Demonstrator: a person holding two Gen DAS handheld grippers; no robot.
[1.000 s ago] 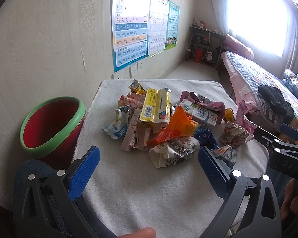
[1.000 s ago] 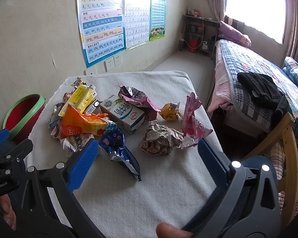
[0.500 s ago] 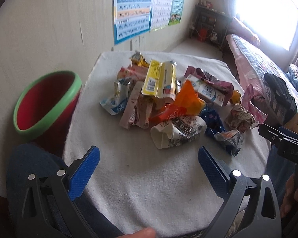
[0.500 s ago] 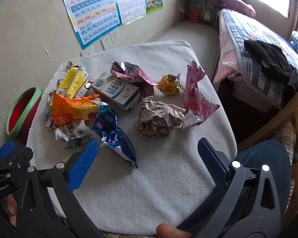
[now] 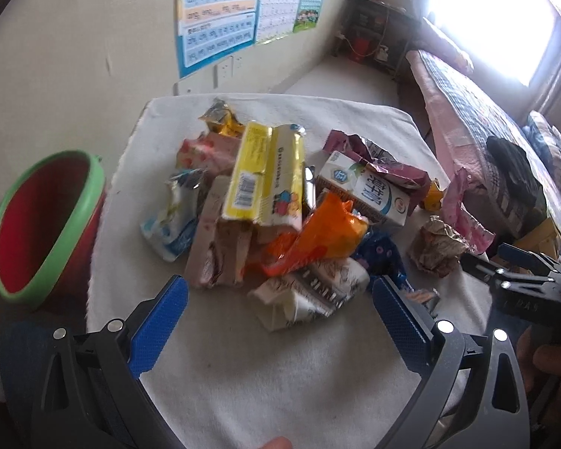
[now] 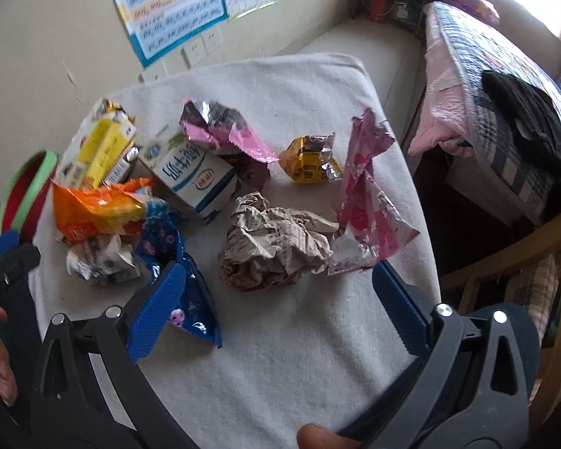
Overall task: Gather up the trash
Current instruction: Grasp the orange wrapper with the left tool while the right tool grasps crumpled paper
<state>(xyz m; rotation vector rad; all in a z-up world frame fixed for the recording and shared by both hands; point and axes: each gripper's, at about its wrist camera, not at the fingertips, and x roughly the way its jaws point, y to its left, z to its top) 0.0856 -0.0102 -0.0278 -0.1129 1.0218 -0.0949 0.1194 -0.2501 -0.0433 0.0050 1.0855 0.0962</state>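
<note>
A bed point(image 6: 505, 86) runs along the right, cut off by the frame edge, with a dark garment point(image 6: 531, 119) lying on its checked cover. Next to it stands the surface point(image 6: 310, 355), draped in a pale cloth, its near edge hidden behind both tongs. A red bin point(image 5: 45, 220) with a green rim stands beside the surface's left edge; in the right wrist view only a sliver of it shows.

The trash point(image 5: 276, 202) is heaped on the left half of the surface: a yellow box point(image 5: 265, 172) on top, a milk carton point(image 6: 194, 176) to its right, an orange bag point(image 6: 93, 209) and a blue wrapper point(image 6: 179, 262) nearer the front. What lies under the heap is mostly covered. Apart to the right sit a crumpled paper point(image 6: 276, 247), a pink wrapper point(image 6: 366, 202) touching it, and a small yellow packet point(image 6: 310, 157) behind them.

The left tongs point(image 5: 276, 321) are released, spread wide over bare cloth just before a crushed white pack point(image 5: 306, 295), grasping nothing. The right tongs point(image 6: 276, 307) are likewise released and empty, one pad overlapping the blue wrapper in view; whether it touches cannot be told. Motion blur smears all print on the packages. A fingertip point(image 6: 318, 436) peeks in at the bottom edge.
</note>
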